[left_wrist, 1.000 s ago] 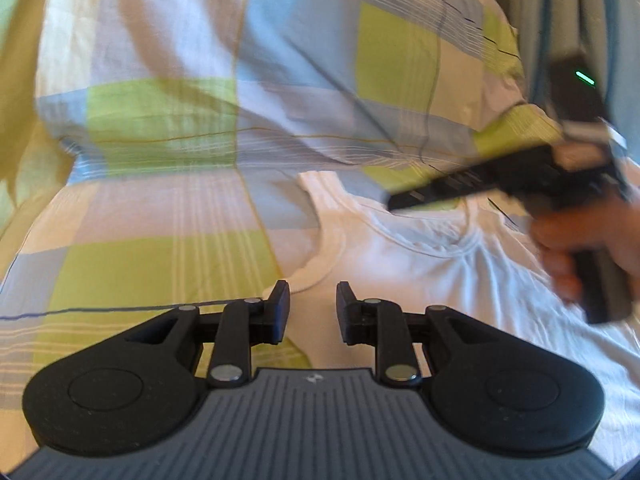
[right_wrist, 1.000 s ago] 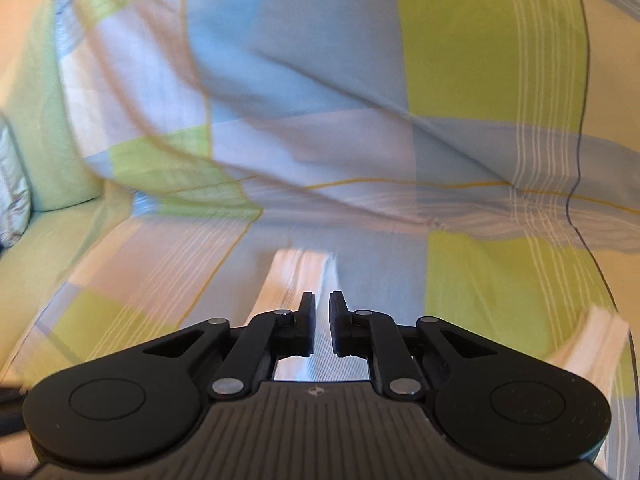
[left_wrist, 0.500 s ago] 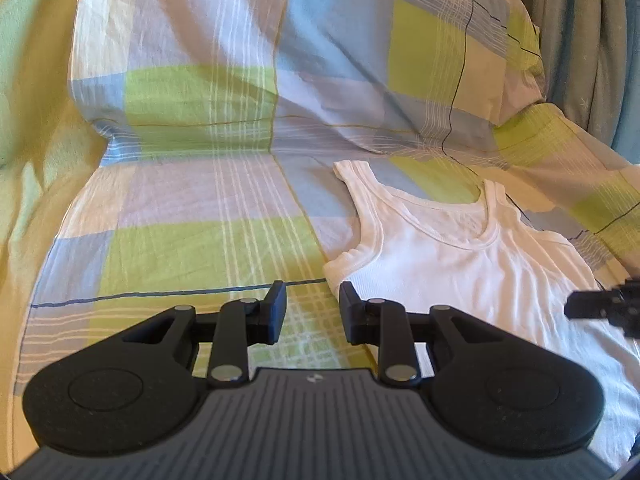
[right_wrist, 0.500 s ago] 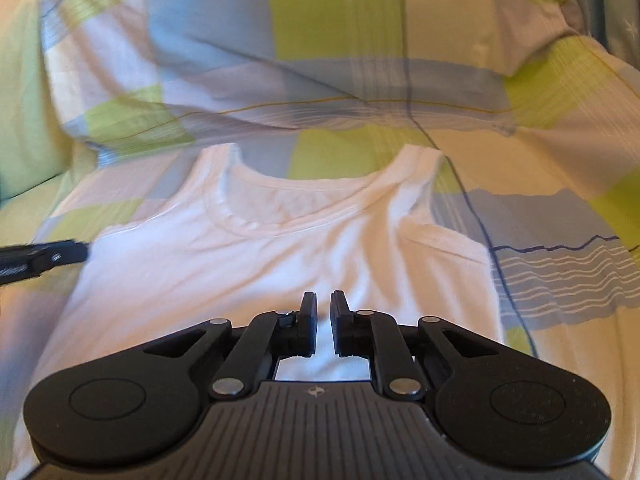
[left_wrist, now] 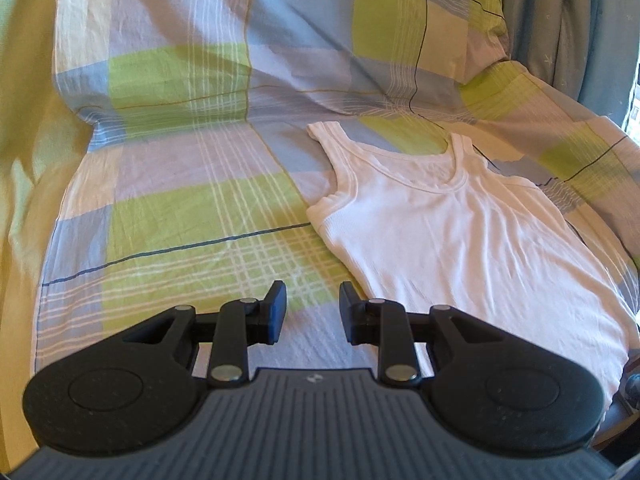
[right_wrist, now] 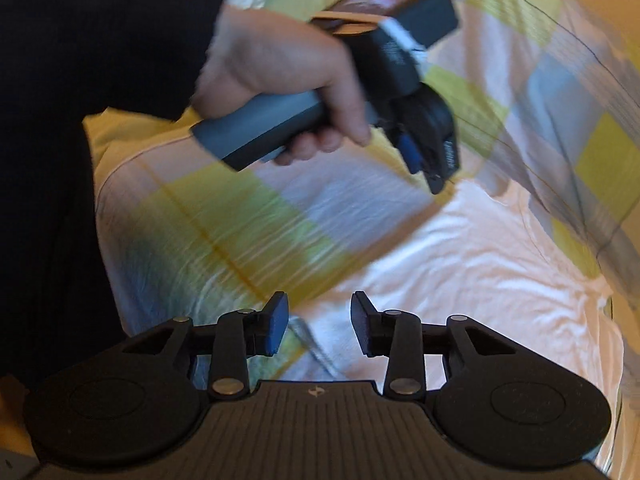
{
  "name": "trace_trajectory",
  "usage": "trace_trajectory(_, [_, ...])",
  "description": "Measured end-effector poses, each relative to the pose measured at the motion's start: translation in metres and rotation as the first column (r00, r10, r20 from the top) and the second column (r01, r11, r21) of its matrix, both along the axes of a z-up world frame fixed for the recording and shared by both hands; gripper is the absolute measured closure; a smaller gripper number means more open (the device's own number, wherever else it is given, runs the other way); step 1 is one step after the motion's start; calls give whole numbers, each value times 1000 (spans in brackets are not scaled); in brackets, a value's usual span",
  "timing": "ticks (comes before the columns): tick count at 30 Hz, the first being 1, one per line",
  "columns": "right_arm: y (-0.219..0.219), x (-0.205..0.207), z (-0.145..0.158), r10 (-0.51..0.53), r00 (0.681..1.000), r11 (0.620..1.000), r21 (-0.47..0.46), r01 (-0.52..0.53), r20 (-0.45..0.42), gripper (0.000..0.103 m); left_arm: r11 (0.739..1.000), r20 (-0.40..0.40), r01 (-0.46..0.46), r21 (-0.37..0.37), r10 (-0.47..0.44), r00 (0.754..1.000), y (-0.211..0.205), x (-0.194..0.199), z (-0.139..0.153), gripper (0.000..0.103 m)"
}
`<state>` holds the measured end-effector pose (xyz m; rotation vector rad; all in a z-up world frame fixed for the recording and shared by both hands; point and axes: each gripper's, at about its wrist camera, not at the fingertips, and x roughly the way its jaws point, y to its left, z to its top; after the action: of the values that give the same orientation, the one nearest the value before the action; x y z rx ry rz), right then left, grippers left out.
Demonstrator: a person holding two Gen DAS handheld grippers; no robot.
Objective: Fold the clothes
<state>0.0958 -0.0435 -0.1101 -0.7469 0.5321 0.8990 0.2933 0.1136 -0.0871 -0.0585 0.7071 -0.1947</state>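
Vest (left_wrist: 460, 232), white and sleeveless, lay flat on the checked bedspread (left_wrist: 192, 216), presumably spread ready for folding. Over the cloth beside its edge hovered the left gripper (left_wrist: 311, 312), jaws apart and empty. Only the right wrist view showed the hand (right_wrist: 280, 68) holding it; the right gripper (right_wrist: 318, 322) had just been opening, holding nothing.
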Motion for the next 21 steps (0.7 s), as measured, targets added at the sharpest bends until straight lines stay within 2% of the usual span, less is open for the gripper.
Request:
trace_trajectory(1, [5,-4,-6,16,998,999,-47,-13,59,74,1000,1,-9,-15,9,1000,3,0,1,80])
trace_trajectory(3, [6,-3,-8,17,992,996,-85,-6,125,79,999,4,-25,-45,25,1000,8,2,3,80])
trace_trajectory(4, [3,1,-6,-12,990,997,-77,23,138,96,998,4,-31,-59,31,1000,10,3,4,80])
trace_trajectory(5, [-5,9,0,-62,990,997,-42,67,127,95,997,5,-36,-72,36,999,12,5,5,80])
trace_trajectory(7, [-24,30,15,-181,982,982,56,178,52,95,993,6,-37,-108,38,999,12,11,6,79])
trace_trajectory(8, [-37,40,23,-244,970,963,112,243,-8,95,991,4,-38,-130,39,999,12,14,5,80])
trace_trajectory(10, [-65,62,33,-355,921,898,216,384,-161,95,984,-7,-42,-175,42,999,11,24,3,80])
trace_trajectory(12, [-95,77,36,-428,852,809,292,510,-300,95,976,-19,-44,-215,41,999,9,36,0,80])
trace_trajectory(14, [-117,85,38,-473,799,737,329,590,-372,94,971,-34,-43,-234,36,999,5,46,-3,80])
trace_trajectory(15, [-124,86,39,-487,783,715,338,612,-388,94,969,-41,-40,-243,31,999,3,51,-5,80])
trace_trajectory(18, [-135,84,41,-493,771,698,346,627,-403,94,961,-62,-31,-275,15,998,-4,62,-10,80])
trace_trajectory(20, [-137,80,39,-478,776,709,340,617,-411,94,955,-75,-26,-296,4,997,-9,67,-13,81])
trace_trajectory(21, [-136,78,38,-471,781,717,337,610,-411,94,957,-75,-26,-287,4,997,-11,69,-12,86])
